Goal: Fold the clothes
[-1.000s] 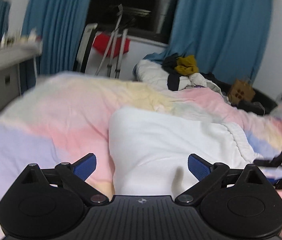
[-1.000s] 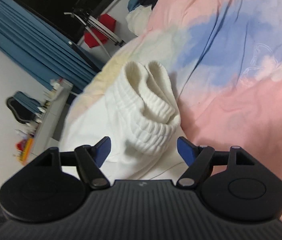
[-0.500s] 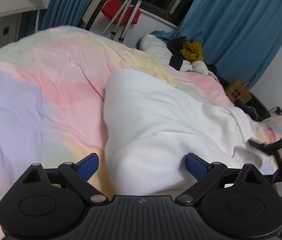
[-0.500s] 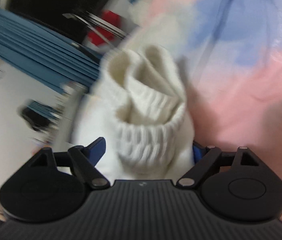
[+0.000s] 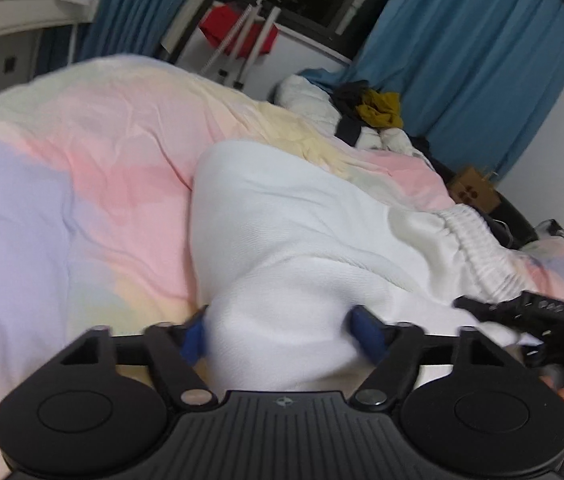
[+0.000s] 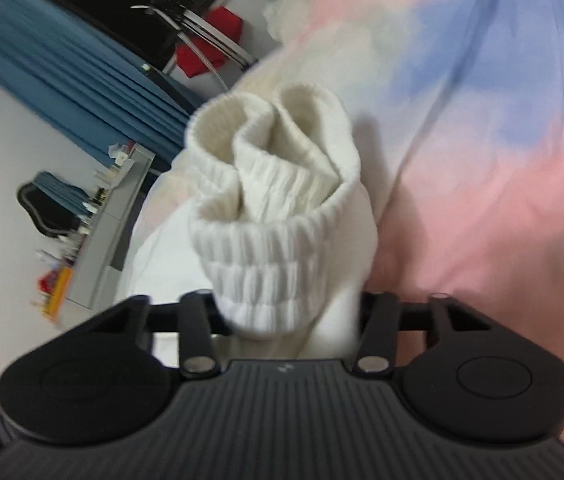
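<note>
A: We see the pastel bedspread [image 5: 94, 168] filling most of the room, blue curtains [image 5: 470, 64] behind it, and the white garment [image 5: 294, 232] spread across its middle.

B: We find the left gripper [image 5: 280, 334] closing on a bunched fold of that garment, blue pads [image 5: 366, 334] against the cloth. The right gripper [image 6: 286, 316] is closing around the ribbed cuff [image 6: 270, 216]; its pads are hidden by fabric.

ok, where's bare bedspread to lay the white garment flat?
Free: the pink and lilac pastel bedspread left of the white fleece garment. Crowded: the clothes pile by the blue curtain. Both grippers, left and right, are closing around garment fabric.
</note>
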The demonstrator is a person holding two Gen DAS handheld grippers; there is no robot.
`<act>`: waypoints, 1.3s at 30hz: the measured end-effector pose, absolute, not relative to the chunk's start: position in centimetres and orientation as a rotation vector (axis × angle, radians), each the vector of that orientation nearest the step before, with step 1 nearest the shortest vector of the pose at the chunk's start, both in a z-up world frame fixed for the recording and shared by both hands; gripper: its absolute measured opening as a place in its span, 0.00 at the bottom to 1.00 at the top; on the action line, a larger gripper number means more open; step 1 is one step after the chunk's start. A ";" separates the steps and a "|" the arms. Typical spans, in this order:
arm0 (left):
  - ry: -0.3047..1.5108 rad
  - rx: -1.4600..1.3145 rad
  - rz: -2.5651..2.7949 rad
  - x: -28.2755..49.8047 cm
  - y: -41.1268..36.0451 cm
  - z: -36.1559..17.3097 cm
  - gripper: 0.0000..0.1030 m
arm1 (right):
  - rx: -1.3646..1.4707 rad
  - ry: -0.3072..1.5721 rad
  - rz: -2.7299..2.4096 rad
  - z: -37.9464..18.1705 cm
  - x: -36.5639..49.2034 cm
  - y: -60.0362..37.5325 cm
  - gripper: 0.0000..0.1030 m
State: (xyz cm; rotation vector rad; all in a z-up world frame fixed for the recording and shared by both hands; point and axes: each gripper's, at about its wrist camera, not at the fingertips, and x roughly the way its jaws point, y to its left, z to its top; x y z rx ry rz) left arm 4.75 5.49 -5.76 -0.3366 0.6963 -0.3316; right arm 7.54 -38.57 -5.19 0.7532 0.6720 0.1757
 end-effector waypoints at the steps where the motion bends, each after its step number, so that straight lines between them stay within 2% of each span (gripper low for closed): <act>1: 0.690 -0.343 -0.324 4.7 5.5 -5.4 0.49 | 0.716 0.650 0.172 -4.3 7.3 -37.9 0.38; 4: 0.648 -0.368 -0.303 3.9 5.7 -3.7 0.42 | 0.611 0.581 0.199 -1.5 6.4 -36.1 0.34; 12: 0.494 -0.359 -0.331 0.7 3.9 4.7 0.39 | 0.634 0.370 0.326 5.3 3.0 -38.2 0.33; 18: 0.396 -0.287 -0.424 1.7 -4.0 10.8 0.39 | 0.697 0.210 0.309 9.4 0.0 -43.6 0.33; 23: 0.357 -0.241 -0.525 5.1 -13.7 13.1 0.39 | 0.778 0.086 0.229 10.7 -1.5 -50.3 0.33; 31: 0.343 -0.149 -0.698 10.6 -30.7 11.0 0.39 | 0.823 -0.095 0.017 8.4 -3.6 -60.2 0.33; 39: 0.389 -0.007 -0.852 15.0 -46.4 2.6 0.38 | 0.905 -0.193 -0.220 -0.4 -4.2 -66.6 0.33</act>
